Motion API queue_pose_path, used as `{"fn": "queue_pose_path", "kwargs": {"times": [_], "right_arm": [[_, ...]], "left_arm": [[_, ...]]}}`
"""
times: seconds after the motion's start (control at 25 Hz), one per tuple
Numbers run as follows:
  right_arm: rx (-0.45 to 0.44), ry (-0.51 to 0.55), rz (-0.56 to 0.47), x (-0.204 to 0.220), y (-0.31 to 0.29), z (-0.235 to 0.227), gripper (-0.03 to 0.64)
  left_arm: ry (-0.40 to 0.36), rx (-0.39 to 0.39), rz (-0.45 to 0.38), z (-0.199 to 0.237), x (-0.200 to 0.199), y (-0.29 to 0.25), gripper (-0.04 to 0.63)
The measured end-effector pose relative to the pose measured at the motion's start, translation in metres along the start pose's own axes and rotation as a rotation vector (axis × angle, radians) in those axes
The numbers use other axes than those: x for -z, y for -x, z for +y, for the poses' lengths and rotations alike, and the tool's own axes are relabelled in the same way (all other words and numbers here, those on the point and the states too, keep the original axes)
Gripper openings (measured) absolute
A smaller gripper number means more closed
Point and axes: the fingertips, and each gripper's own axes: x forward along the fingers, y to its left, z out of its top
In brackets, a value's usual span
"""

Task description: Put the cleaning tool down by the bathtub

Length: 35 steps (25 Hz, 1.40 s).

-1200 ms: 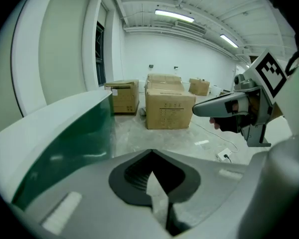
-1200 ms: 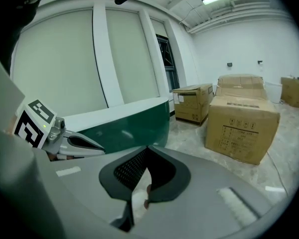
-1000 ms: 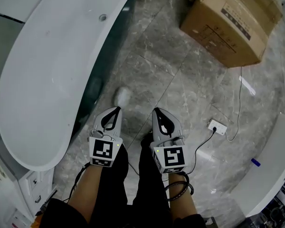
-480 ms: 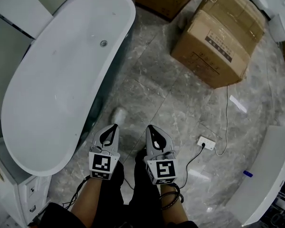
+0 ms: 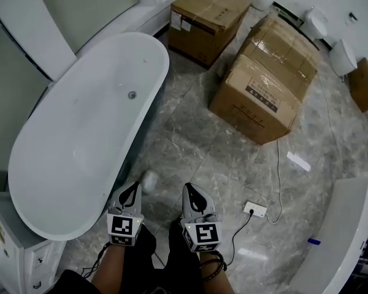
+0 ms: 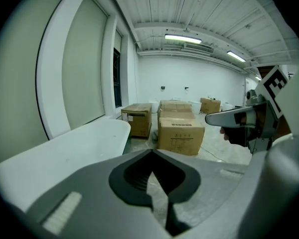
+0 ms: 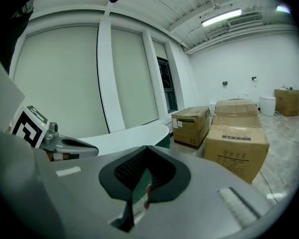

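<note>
The white oval bathtub (image 5: 80,139) fills the left of the head view; its rim also shows in the left gripper view (image 6: 84,141) and the right gripper view (image 7: 132,133). A small whitish lump (image 5: 150,180), too blurred to name, lies on the grey floor right by the tub's side. Just below it sits my left gripper (image 5: 134,187), shut and empty. My right gripper (image 5: 191,188) is beside it, also shut with nothing held. Both point forward side by side above the person's dark trousers. Each gripper view shows its own jaws closed (image 6: 151,153) (image 7: 147,151).
Three cardboard boxes (image 5: 264,87) stand ahead on the marble floor. A white power strip (image 5: 255,209) with its cable lies to the right. A white cabinet (image 5: 12,256) is at the lower left, a curved white fixture (image 5: 343,225) at the right, and white toilets (image 5: 340,57) at the far back.
The head view has lifted and widened, so both grippers and the whitish lump now sit lower in the picture and more boxes show. Both grippers stay shut and side by side.
</note>
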Motion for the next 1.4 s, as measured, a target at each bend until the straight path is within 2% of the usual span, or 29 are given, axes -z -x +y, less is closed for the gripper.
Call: {"fn": "queue_pose_path", "kwargs": {"times": [0.08,0.32,0.52,0.6,0.76,0.96,1.04,1.4], "right_arm": [[0.002,-0.014,-0.013,-0.013,0.003,0.003,0.02],[0.016,0.007,-0.064,-0.045,0.017,0.007,0.02],[0.042,0.043,-0.114,-0.071,0.033,0.008,0.018],[0.048,0.049,-0.138,-0.079,0.04,0.009,0.018],[0.073,0.049,-0.146,-0.087,0.053,0.006,0.018],[0.085,0.097,-0.203,-0.119,0.07,0.005,0.018],[0.102,0.106,-0.227,-0.131,0.077,0.002,0.018],[0.114,0.135,-0.245,-0.162,0.102,0.011,0.018]], "left_arm": [[0.01,-0.011,-0.012,0.004,-0.01,0.005,0.0],[-0.023,-0.014,-0.072,0.008,-0.053,0.018,0.0],[-0.042,0.019,-0.121,0.005,-0.082,0.035,0.0],[-0.046,0.015,-0.131,0.006,-0.089,0.042,0.0],[-0.025,0.003,-0.101,0.012,-0.09,0.054,0.0],[-0.051,0.028,-0.172,0.007,-0.117,0.073,0.0],[-0.038,0.035,-0.196,0.006,-0.126,0.079,0.0],[-0.049,0.028,-0.248,0.016,-0.157,0.105,0.0]]}}
